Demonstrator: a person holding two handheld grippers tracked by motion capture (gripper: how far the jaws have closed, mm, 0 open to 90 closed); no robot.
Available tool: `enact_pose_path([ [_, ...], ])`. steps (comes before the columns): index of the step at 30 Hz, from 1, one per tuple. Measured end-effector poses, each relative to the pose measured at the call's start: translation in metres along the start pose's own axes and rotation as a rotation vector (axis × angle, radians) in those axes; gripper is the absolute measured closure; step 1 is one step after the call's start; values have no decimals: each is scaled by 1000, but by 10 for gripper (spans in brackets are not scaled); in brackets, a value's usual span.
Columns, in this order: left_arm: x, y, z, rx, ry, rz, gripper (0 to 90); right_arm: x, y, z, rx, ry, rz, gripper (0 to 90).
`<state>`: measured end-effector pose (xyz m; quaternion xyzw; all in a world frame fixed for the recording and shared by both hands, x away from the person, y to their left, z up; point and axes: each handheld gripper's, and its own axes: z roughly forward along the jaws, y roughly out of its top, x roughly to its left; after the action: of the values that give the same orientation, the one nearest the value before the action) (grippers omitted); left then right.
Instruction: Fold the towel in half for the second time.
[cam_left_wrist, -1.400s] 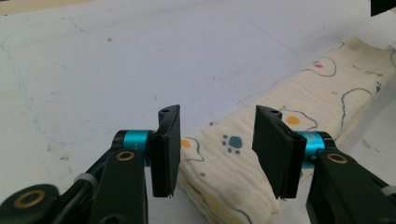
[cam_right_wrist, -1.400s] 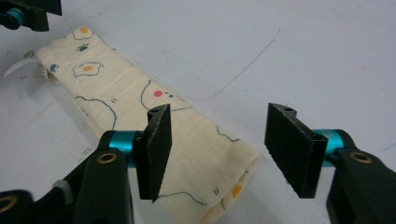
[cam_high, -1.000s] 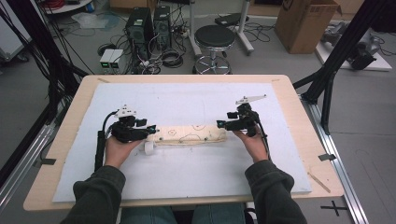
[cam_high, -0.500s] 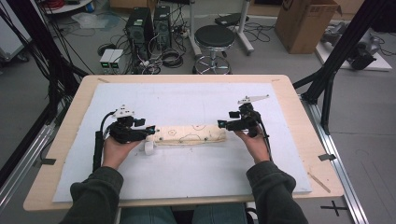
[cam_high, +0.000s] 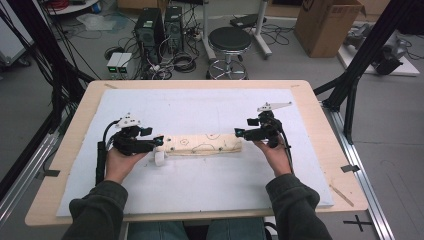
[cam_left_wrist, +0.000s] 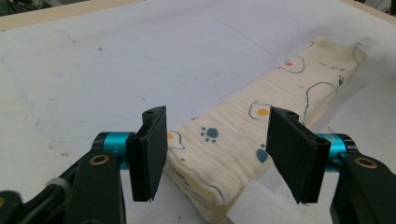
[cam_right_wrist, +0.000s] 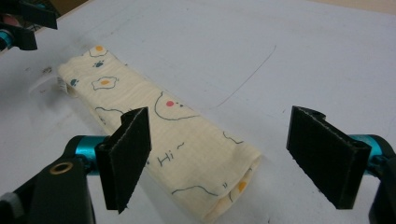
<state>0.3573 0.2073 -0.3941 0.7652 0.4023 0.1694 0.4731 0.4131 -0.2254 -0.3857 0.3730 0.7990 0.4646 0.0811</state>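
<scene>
A cream cloth (cam_high: 202, 144) printed with eggs, paw marks and drawn outlines lies folded into a long strip across the white mat (cam_high: 200, 105). My left gripper (cam_high: 159, 141) is at the strip's left end and my right gripper (cam_high: 239, 132) at its right end. In the left gripper view, my left gripper (cam_left_wrist: 217, 140) is open, its jaws straddling the near end of the cloth (cam_left_wrist: 261, 121) without touching it. The right gripper (cam_right_wrist: 224, 149) is open too, and the cloth's (cam_right_wrist: 163, 126) rounded end lies between its jaws. A white tag (cam_high: 160, 158) sticks out by the left end.
The mat covers most of the wooden table (cam_high: 320, 115). A thin wooden stick (cam_high: 341, 195) lies near the table's front right corner. Beyond the far edge are a black stool (cam_high: 229, 40), computer cases (cam_high: 160, 25) and cables on the floor.
</scene>
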Motion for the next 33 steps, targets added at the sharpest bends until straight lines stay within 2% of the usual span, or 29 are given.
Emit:
enact_pose_path([
  [10, -4, 1, -12, -12, -9, 17, 376, 0, -1, -8, 1, 1, 0, 190],
  [15, -5, -1, -17, 0, -6, 32, 358, 2, -2, -14, -3, -8, -7, 175],
  [33, -9, -10, -37, -17, -4, 43, 334, 10, -8, -33, -18, -22, -35, 146],
])
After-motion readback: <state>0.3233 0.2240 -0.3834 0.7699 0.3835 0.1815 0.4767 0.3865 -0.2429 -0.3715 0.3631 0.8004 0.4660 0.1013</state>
